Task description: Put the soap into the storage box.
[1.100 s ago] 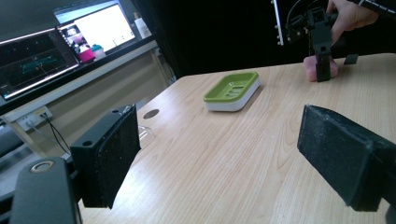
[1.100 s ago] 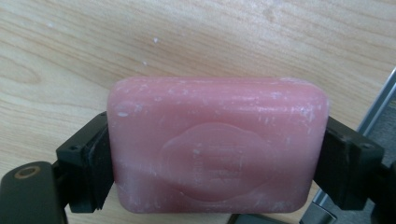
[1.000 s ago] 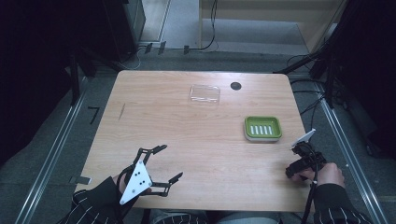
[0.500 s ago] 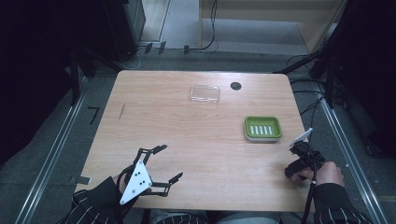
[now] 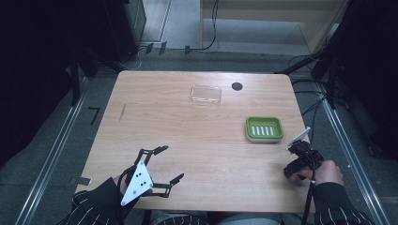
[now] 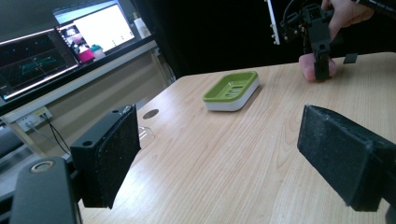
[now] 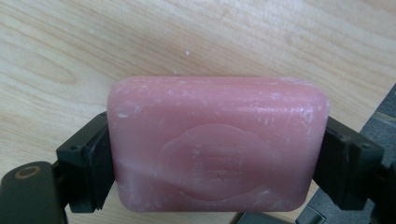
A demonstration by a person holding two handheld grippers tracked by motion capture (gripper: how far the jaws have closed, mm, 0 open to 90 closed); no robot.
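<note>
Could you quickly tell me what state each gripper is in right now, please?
Left gripper: open, holding nothing, above the table.
Right gripper: closed on the pink soap bar, one jaw at each end.

Wooden table [image 5: 197, 140], light grain. Clear plastic lid [image 5: 206, 94] flat near far edge, centre. Round black hole [image 5: 237, 86] just right of it, apart. Dark scuff mark [image 5: 123, 111] on left part. Monitors [image 6: 60, 39] lit beyond table. Cables [image 5: 209, 44] on floor beyond.
</note>
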